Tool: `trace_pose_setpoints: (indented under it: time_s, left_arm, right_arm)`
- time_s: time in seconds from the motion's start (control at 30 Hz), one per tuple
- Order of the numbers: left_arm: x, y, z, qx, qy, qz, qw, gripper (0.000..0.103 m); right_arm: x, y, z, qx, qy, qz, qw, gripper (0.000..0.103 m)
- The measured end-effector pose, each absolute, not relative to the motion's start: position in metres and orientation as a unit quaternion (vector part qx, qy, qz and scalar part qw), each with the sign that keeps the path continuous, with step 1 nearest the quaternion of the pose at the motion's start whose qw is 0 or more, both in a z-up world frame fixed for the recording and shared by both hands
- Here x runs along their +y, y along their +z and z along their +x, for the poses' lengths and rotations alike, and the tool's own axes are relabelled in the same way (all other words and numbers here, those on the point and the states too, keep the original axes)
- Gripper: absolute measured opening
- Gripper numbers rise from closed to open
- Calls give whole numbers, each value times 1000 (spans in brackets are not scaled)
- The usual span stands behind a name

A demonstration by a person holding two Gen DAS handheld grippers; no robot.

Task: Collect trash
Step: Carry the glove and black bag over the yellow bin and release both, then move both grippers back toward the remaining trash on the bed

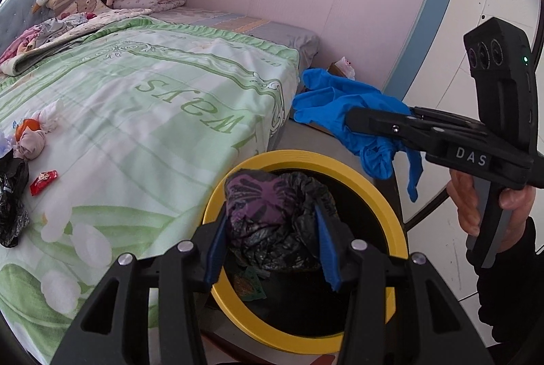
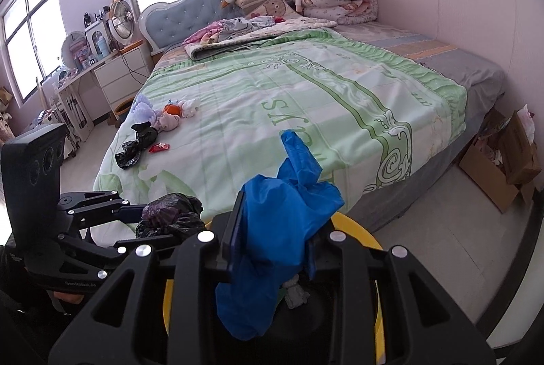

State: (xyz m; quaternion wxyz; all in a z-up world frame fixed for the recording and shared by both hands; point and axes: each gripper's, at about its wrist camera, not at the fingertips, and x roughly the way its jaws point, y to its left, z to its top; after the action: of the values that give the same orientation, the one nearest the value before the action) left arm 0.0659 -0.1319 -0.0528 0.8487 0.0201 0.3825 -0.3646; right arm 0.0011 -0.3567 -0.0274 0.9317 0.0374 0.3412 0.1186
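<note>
My left gripper is shut on a crumpled black and purple plastic bag and holds it over the yellow-rimmed trash bin at the foot of the bed. My right gripper is shut on a blue rubber glove and holds it just above the same bin; the glove hangs from it in the left wrist view. Loose trash lies on the green bedspread: a red wrapper, another black bag, crumpled tissues and an orange scrap.
The bed fills the left and middle. An open cardboard box stands on the floor by the pink wall. A nightstand with a fan and a cluttered desk stand by the windows. Folded quilts and a plush goose lie at the headboard.
</note>
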Motion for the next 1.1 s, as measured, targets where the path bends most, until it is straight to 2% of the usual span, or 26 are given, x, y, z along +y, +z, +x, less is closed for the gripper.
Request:
trace_pose_setpoints:
  time_s: [0.1, 0.27, 0.37, 0.5, 0.8, 1.1]
  left_arm:
    - [-136, -53, 61, 383, -371, 22, 846, 44]
    - [-142, -52, 58, 378, -379, 28, 844, 51]
    - [-143, -49, 55, 372, -378, 30, 847, 63]
    - [-140, -48, 57, 372, -375, 23, 849, 72]
    - [-118, -36, 67, 350, -344, 9, 871, 80]
    - [-78, -11, 80, 314, -297, -5, 902, 86]
  right_arm:
    - [-362, -28, -1, 340, 116, 45, 932, 31]
    - [-373, -24, -5, 331, 108, 59, 936, 46]
    - [-380, -21, -7, 325, 100, 68, 938, 46]
    - [-388, -14, -7, 314, 87, 74, 943, 46]
    - [-387, 2, -3, 287, 88, 76, 951, 48]
    - [-360, 17, 19, 270, 119, 74, 953, 59]
